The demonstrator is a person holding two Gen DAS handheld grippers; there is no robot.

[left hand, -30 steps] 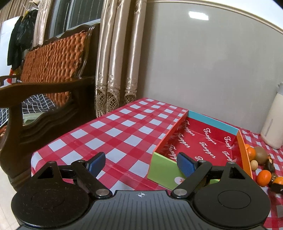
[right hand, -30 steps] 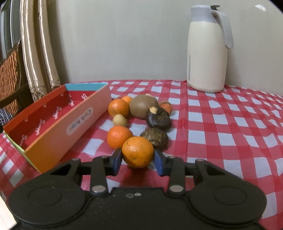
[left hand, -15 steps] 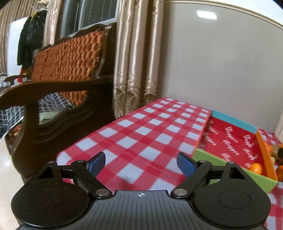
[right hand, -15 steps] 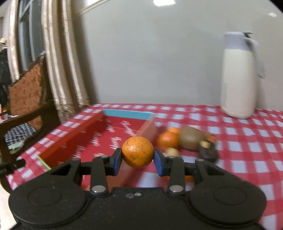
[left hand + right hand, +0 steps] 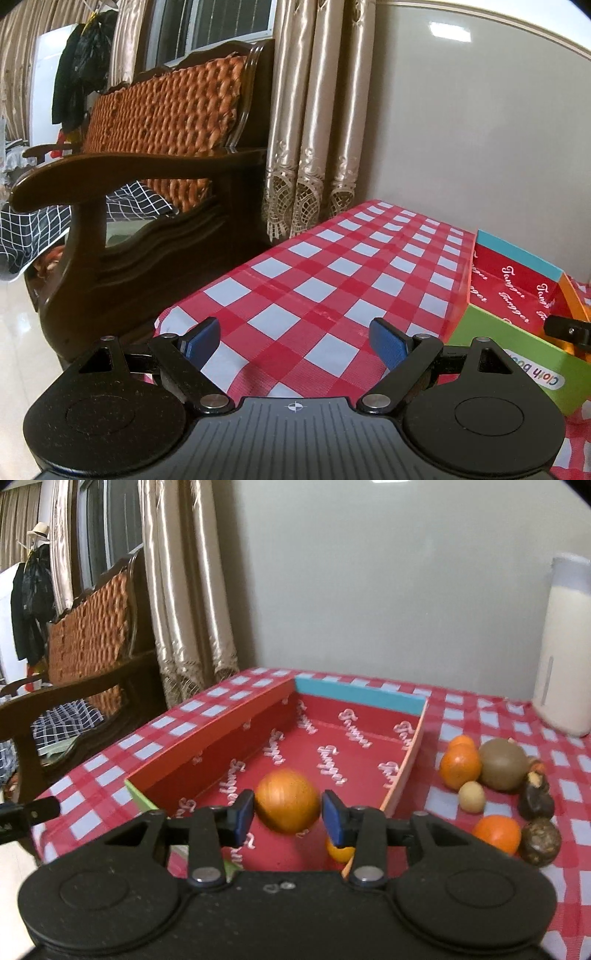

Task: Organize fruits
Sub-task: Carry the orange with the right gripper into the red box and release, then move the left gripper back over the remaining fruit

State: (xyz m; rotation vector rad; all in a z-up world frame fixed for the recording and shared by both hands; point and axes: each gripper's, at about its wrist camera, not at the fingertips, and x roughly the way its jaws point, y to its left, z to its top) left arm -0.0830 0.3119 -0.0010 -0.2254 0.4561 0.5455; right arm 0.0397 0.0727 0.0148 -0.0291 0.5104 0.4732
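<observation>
Box (image 5: 532, 373) label: "Cloth boo" (cut off)

Landmark: open red cardboard box (image 5: 354, 753). Its floor is mostly bare; a small orange fruit (image 5: 338, 851) lies in the near right corner. Left of the box, the red-and-white checked tablecloth (image 5: 314, 291) lies free up to the dark wooden armchair (image 5: 122, 206). Right of the box, a cluster of loose fruits (image 5: 498, 786) blocks passage, with a cream thermos jug (image 5: 565, 657) behind it.

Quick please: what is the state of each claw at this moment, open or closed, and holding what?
Left claw: open, holding nothing.
Right claw: opening, pads off the orange between them, over the box.
</observation>
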